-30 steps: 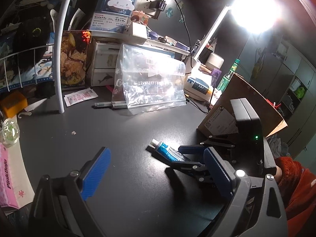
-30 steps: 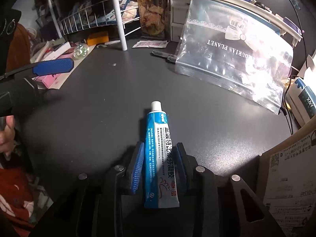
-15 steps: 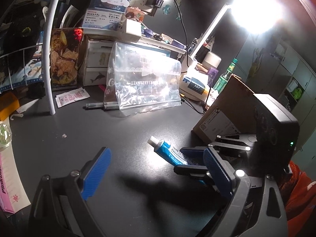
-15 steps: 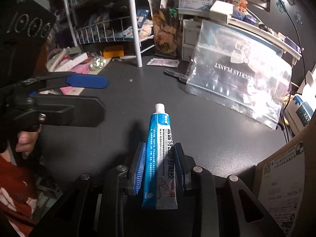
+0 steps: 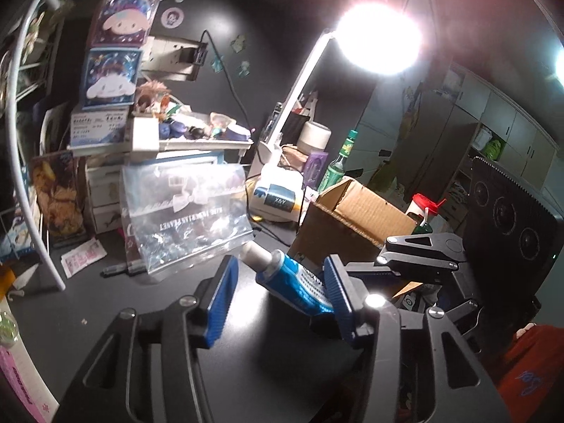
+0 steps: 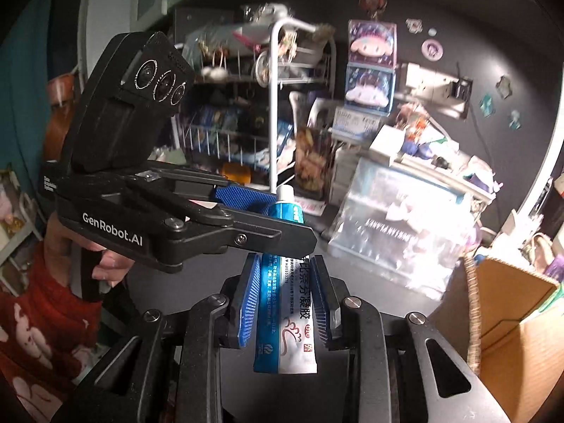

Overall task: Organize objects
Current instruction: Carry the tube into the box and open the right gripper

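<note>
A blue and white ointment tube (image 6: 287, 303) with a white cap (image 6: 284, 193) is held above the dark desk. My right gripper (image 6: 286, 292) is shut on the tube's body. In the left wrist view the tube (image 5: 299, 283) points up and left between my left gripper's (image 5: 278, 296) blue pads (image 5: 222, 299), which stand apart around its cap end. In the right wrist view the left gripper (image 6: 257, 208) crosses in front of the tube's upper part. A clear zip bag (image 5: 187, 218) leans against white drawers behind.
An open cardboard box (image 5: 352, 218) stands at the right, also in the right wrist view (image 6: 507, 320). A white wire rack (image 6: 271, 112) is at the left. A bright desk lamp (image 5: 379, 38), a green bottle (image 5: 338, 165) and a pen (image 5: 120, 269) are on the desk.
My right gripper has lifted the tube off the desk and tilted it upward. My left gripper has moved in and narrowed, so its pads now flank the tube's cap end.
</note>
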Motion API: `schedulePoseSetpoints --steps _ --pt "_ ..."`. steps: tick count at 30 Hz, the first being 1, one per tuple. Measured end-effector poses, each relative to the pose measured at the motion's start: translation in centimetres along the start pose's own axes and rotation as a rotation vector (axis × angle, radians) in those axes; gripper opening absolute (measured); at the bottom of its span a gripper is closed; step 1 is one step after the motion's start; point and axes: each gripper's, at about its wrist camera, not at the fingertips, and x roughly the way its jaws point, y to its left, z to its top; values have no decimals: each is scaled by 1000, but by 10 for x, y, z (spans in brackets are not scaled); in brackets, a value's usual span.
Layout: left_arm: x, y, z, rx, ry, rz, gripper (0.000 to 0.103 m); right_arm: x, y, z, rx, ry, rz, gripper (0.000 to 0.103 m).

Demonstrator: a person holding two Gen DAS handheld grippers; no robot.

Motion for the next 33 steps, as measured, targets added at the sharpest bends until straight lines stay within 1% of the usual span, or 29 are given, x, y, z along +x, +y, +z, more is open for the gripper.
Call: schedulePoseSetpoints --steps 2,7,10,13,17,20,22,28,30,31,32,33 --pt "6 -12 13 27 8 -14 38 -13 -9 5 -2 -21 -18 24" --pt "29 -44 45 98 24 -27 32 -40 -33 11 13 -52 -74 24" --pt "49 -61 62 121 45 -53 32 -56 -53 12 30 -65 -113 24" --pt "76 -76 77 136 80 -78 32 -67 -75 10 71 -60 -135 24" --pt "117 -93 88 148 147 -103 32 -77 -110 1 151 -34 -146 24" --pt "149 -101 90 137 230 -112 32 -82 -134 -12 211 4 -144 24" --pt "167 -106 88 144 278 -105 32 -80 -147 -20 244 38 -142 24" --pt "198 -119 78 187 368 -79 32 -73 -166 -43 273 130 -146 24" --pt "201 -119 75 196 381 -67 36 -70 -169 -48 269 155 -152 24" --pt "202 -120 74 202 380 -56 49 -69 -170 -49 267 168 -158 24" --pt "201 -121 74 211 372 -44 67 -69 -170 -51 267 176 -161 24" --pt "198 -122 74 219 357 -36 75 -69 -170 -52 266 182 -164 27"
